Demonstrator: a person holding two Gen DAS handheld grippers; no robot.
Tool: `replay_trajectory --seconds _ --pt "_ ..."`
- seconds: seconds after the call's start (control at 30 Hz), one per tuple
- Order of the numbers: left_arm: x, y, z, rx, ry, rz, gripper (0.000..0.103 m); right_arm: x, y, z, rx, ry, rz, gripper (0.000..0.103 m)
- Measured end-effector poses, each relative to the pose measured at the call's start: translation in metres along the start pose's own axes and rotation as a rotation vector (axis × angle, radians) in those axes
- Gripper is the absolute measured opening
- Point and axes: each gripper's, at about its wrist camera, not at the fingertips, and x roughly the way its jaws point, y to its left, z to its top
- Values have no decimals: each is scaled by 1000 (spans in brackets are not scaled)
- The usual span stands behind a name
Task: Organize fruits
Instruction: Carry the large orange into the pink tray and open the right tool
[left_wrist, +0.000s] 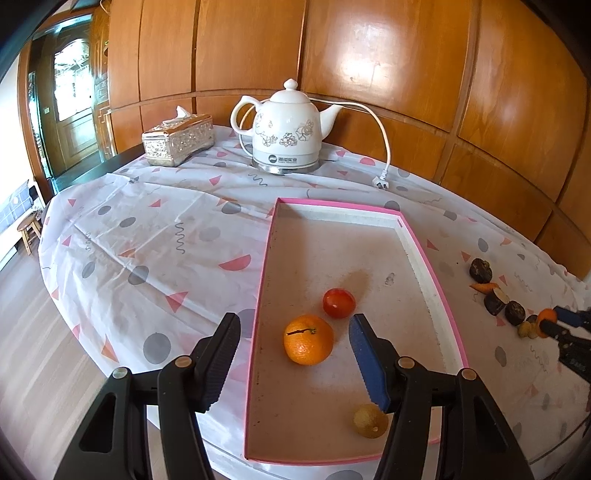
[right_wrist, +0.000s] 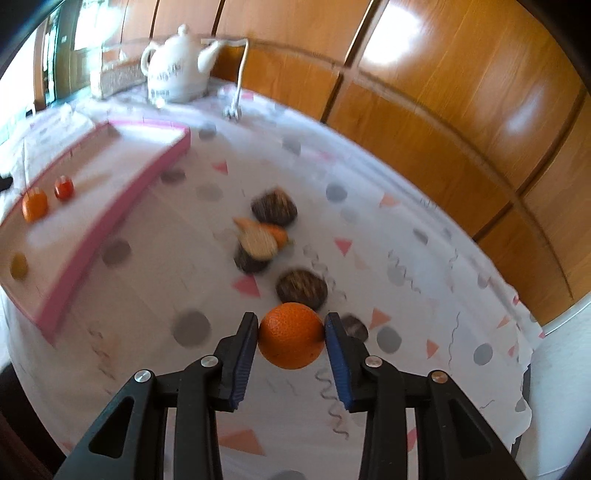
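A pink-rimmed tray (left_wrist: 432, 254) lies on the patterned tablecloth. Inside it sit a large orange (left_wrist: 308, 339), a small red fruit (left_wrist: 338, 302) and a yellowish fruit (left_wrist: 370, 421). My left gripper (left_wrist: 293, 334) hovers open over the tray's near end, its fingers either side of the large orange without touching it. My right gripper (right_wrist: 291, 334) is shut on a small orange (right_wrist: 290, 335), held above the cloth to the right of the tray (right_wrist: 122, 206). The left wrist view shows that same small orange (left_wrist: 546, 320) in the right gripper (left_wrist: 550, 325) at the far right.
Several dark brown fruits (right_wrist: 301, 288) and a carrot-like piece (right_wrist: 275, 232) lie scattered on the cloth right of the tray. A white kettle (left_wrist: 286, 129) with a cord and plug (left_wrist: 380, 182) and a tissue box (left_wrist: 179, 140) stand at the back. A wooden wall borders the table.
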Motion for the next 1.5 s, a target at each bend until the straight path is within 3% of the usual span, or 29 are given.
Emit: replay_trajectory --seconds 0.27,0.43,1.03,1.5 --pt "-2 9 0 -22 -10 12 62 -30 42 34 38 -129 46 37" --pt "-3 15 0 -39 -15 19 62 -36 71 46 22 -165 78 37" --pt "-5 43 0 -94 -18 43 62 -47 132 66 -50 -208 160 37" --pt "-5 55 0 -124 -21 51 62 -34 160 74 -103 -181 192 37"
